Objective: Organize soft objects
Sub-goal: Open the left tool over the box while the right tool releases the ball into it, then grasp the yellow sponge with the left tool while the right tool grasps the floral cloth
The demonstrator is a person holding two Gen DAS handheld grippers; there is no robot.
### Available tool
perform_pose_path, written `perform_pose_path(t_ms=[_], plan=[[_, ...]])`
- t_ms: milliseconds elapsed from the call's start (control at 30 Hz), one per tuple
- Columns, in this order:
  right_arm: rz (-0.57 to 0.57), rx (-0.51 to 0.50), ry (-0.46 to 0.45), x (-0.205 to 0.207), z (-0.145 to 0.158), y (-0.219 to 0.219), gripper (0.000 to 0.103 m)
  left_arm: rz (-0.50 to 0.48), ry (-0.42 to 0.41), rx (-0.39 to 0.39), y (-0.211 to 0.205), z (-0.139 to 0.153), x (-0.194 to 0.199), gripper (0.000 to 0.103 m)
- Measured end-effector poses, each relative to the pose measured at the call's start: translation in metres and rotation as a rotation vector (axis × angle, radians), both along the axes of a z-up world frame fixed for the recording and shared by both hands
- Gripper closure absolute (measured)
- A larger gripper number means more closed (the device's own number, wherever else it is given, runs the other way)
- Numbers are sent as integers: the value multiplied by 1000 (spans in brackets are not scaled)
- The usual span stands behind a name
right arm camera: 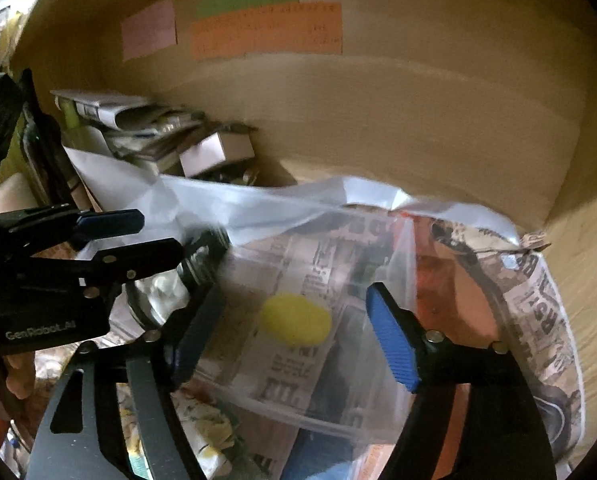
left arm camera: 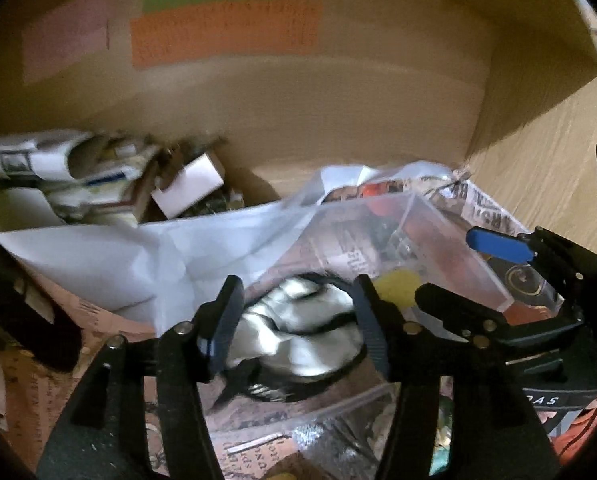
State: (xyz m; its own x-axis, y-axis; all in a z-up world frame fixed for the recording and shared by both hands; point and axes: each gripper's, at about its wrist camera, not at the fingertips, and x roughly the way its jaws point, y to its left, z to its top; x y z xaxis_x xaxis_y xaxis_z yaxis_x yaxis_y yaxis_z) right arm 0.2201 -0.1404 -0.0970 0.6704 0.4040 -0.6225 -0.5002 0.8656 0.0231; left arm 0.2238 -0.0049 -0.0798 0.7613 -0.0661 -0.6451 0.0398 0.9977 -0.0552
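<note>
My left gripper (left arm camera: 296, 320) is closed around a soft white cloth with black trim (left arm camera: 298, 332), held over a clear plastic box (left arm camera: 438, 248) lined with newspaper. A yellow soft ball (right arm camera: 294, 320) lies in the box; it also shows in the left wrist view (left arm camera: 396, 286). My right gripper (right arm camera: 294, 340) is open above the box, its jaws wide apart on either side of the ball, holding nothing. The left gripper (right arm camera: 138, 240) shows at the left of the right wrist view, with the cloth (right arm camera: 162, 292) under it.
All this sits inside a wooden cabinet (left arm camera: 338, 120) with coloured paper labels (right arm camera: 266, 28) on the back wall. A white plastic sheet (left arm camera: 138, 256) lies left of the box. Stacked papers and small cartons (left arm camera: 98, 176) fill the back left corner.
</note>
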Motion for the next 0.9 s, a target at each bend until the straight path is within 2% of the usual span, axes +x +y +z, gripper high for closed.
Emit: perform_pose_path(t_ms=[133,200,300,400,533,767,900], plan=[[-1,15,-62,-17,17,-5,23,28,-76,-10,7,21,-22,20],[0,33,-94,-28,26,-8,16,42,-118,0,10,31,-36,13],[9,58,-122,-41,35,-12,15,60,-167,10,15,42,-58,2],[19,80,-133,-54,39,-15,14,68,-176,19,18,43,-73,1],[30,87,-122,-67,35,-16,14,76,-140,11,24,29,-87,1],[59,68,-48,-80,11,-10,14,97,-29,36,27,-15,-99,1],[78,63,11,-79,-7,-5,14,95,52,11,29,-42,-102,1]])
